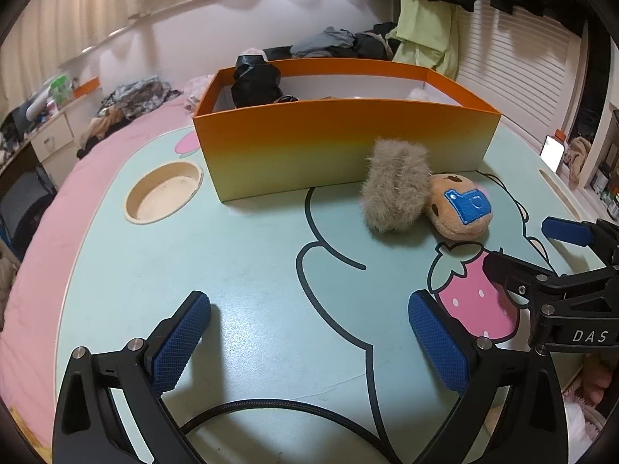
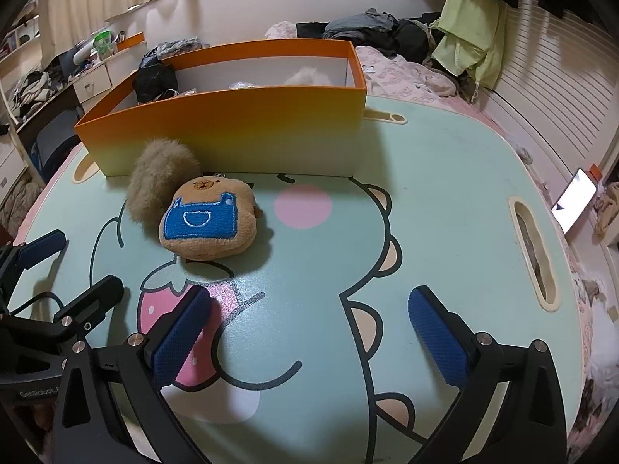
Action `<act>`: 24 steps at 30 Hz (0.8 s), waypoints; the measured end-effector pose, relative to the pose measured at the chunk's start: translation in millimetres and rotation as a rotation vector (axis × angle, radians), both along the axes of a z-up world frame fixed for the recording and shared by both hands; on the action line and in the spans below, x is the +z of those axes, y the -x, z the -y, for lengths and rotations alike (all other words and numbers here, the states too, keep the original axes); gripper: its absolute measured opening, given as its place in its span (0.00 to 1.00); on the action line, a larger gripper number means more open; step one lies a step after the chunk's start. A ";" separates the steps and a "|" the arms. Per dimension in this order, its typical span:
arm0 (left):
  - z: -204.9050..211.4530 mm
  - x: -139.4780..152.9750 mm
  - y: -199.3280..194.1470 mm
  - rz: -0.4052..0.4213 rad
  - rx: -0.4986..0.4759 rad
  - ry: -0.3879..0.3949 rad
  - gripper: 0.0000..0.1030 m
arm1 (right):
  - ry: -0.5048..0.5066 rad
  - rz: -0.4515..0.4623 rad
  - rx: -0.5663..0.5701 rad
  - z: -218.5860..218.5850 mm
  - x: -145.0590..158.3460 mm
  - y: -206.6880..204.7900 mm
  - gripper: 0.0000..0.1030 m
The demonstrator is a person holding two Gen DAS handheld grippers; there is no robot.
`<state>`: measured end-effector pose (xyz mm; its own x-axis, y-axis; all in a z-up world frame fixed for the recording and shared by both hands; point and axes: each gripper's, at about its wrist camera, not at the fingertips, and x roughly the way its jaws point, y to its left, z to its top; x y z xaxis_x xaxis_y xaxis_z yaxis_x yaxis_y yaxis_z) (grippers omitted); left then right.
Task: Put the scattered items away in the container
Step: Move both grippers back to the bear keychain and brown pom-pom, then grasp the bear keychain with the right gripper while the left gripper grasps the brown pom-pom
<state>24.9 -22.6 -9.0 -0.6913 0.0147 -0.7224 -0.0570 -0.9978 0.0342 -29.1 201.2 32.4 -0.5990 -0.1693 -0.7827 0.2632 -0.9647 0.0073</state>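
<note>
An orange box (image 1: pixel 340 147) (image 2: pixel 232 131) stands on the mint cartoon table top, with a black bundle (image 1: pixel 255 81) (image 2: pixel 154 79) and something white and fluffy inside. Against its front wall lie a grey-brown fur ball (image 1: pixel 394 189) (image 2: pixel 158 178) and a tan plush with a blue patch (image 1: pixel 460 208) (image 2: pixel 209 220), touching each other. My left gripper (image 1: pixel 309 309) is open over bare table, well short of the toys. My right gripper (image 2: pixel 309 309) is open too, nothing between its blue pads, below and right of the plush. Each gripper shows at the edge of the other's view.
A round cup recess (image 1: pixel 164 193) sits left of the box, and a slot handle (image 2: pixel 534 251) cuts the table's right side. A black cable (image 1: pixel 278 406) loops near my left gripper. A lit phone (image 2: pixel 576 199) lies beyond the right edge. Clothes heap on the pink bed behind.
</note>
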 end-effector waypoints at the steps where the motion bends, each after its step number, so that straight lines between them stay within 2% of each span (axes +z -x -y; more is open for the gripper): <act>1: -0.4 0.1 0.1 0.000 0.000 0.000 0.99 | 0.000 -0.001 0.000 -0.2 0.1 -0.4 0.99; 4: -0.1 0.1 0.3 0.000 -0.001 -0.005 0.99 | 0.037 -0.015 0.029 0.1 2.4 -3.1 0.98; 8: -2.0 0.0 1.5 0.000 -0.001 -0.005 0.99 | 0.160 -0.038 0.081 -5.7 9.2 -7.3 0.98; 12: -0.8 -0.1 1.3 0.000 -0.002 -0.006 0.99 | 0.138 -0.065 0.139 8.4 16.4 -4.4 0.96; 16: -1.6 -0.1 0.9 0.000 -0.002 -0.004 0.99 | 0.114 -0.115 0.165 26.5 25.7 -0.1 0.89; 19: -1.7 -0.1 0.8 0.000 -0.002 -0.005 0.99 | 0.091 -0.086 0.155 38.8 22.5 12.9 0.72; 21: -2.1 -0.1 0.7 0.000 -0.002 -0.006 0.99 | 0.077 -0.046 0.149 45.1 17.0 21.7 0.70; 24: -2.2 -0.2 0.7 0.000 -0.002 -0.004 0.99 | 0.028 -0.035 0.142 49.0 7.9 27.9 0.64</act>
